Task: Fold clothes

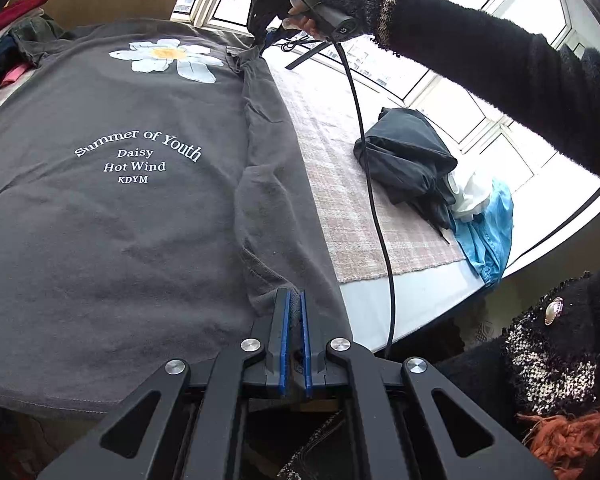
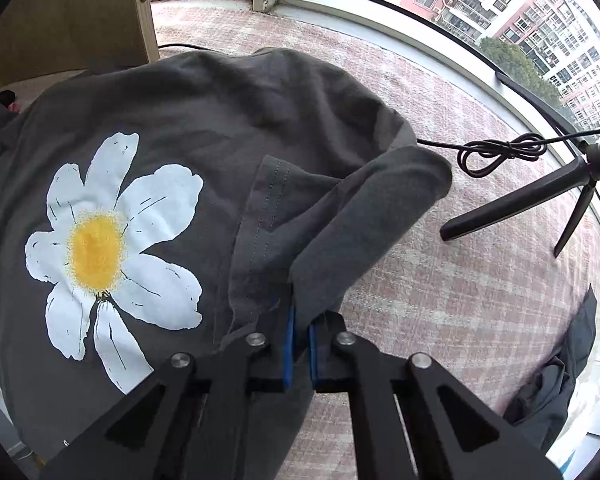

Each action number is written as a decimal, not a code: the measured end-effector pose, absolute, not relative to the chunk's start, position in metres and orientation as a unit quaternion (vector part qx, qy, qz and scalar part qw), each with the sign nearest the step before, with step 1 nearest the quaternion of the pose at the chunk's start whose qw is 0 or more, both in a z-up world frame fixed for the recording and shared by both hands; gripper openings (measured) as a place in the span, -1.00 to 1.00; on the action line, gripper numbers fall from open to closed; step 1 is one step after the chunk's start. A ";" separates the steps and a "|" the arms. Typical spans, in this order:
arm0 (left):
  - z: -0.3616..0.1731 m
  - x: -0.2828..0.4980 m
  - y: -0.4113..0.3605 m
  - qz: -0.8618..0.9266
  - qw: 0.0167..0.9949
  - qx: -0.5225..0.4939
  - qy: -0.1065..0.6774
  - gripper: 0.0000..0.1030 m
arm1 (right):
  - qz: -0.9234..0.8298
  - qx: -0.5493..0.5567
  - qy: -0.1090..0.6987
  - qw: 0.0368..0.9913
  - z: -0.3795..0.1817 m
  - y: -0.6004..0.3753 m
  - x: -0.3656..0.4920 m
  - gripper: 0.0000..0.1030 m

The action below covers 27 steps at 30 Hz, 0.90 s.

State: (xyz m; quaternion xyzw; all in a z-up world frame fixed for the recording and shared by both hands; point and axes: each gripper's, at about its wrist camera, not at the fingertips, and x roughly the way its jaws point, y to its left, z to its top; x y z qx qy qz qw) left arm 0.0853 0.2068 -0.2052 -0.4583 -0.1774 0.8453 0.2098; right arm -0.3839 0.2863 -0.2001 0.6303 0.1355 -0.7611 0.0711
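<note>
Both grippers' fingers point(image 1: 295, 312) point(image 2: 300, 320) pinching, apparently, the grey T-shirt's point(image 1: 120, 208) folded edge.

Daylight pouring in thru the windows point(image 1: 512, 92), blowing out to pure white in left wrist view, no detail outside. Right wrist view exposing better: apartment blocks point(image 2: 500, 4) outside staying readable, slightly soft. Backlighting the sleeve point(image 1: 500, 60) and the hand point(image 1: 328, 8), rendering them dark w/ little texture. Lighting the grey T-shirt point(image 1: 120, 208) evenly, diffuse, only soft shadows sitting in its folds. Glinting off the metal screws point(image 1: 250, 345) on the gripper arms. Showing strong fisheye bending: window frames curving, black vignette closing in at corners. Keeping centre sharp, print text legible; smearing slightly toward the rim.
</note>
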 end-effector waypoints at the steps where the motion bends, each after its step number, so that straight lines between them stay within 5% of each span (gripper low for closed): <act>1: -0.203 0.087 0.207 0.845 0.214 -0.454 -0.183 -0.91 | -0.766 0.625 0.136 0.069 -0.192 0.289 -0.382 -0.90; 8: -0.194 0.107 0.181 0.851 0.194 -0.425 -0.241 -0.91 | -0.785 0.587 0.170 0.102 -0.137 0.233 -0.377 -0.90; 15: -0.220 0.122 0.145 0.845 0.112 -0.442 -0.280 -0.91 | -0.755 0.605 0.208 0.146 -0.202 0.132 -0.389 -0.87; 19: -0.230 0.123 0.136 0.841 0.097 -0.450 -0.285 -0.91 | -0.736 0.609 0.265 0.133 -0.227 0.114 -0.388 -0.28; 27: -0.228 0.121 0.134 0.841 0.106 -0.455 -0.273 -0.91 | -0.762 0.584 0.162 0.228 -0.175 0.195 -0.304 -0.24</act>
